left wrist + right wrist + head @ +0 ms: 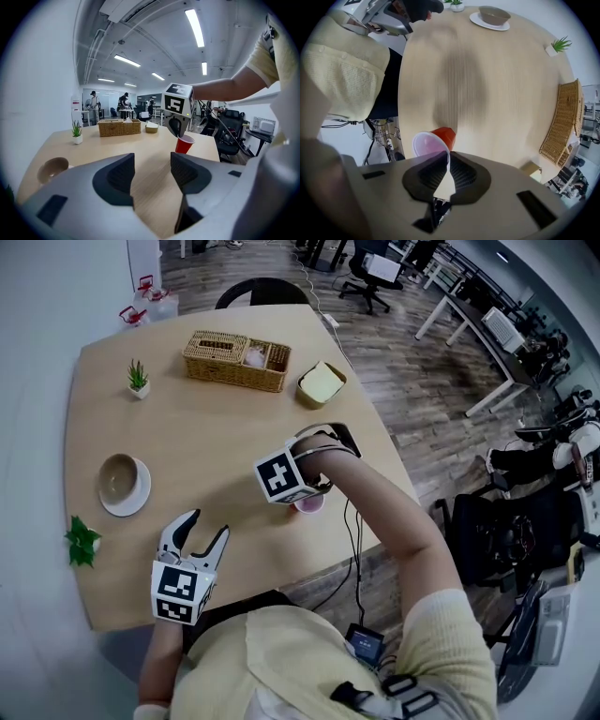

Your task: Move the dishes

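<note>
A red plastic cup with a white inside hangs tilted at the table's right edge. My right gripper points steeply down and is shut on the cup's rim. The left gripper view shows the cup under the right gripper, its base close to the tabletop; whether it touches I cannot tell. My left gripper hovers open near the front edge, nothing between its jaws. A brown bowl sits on a white plate at the left.
A wicker basket and a yellow-lidded container stand at the far side. A small potted plant is at the back left, another green plant at the left edge. Cables hang off the table's right edge.
</note>
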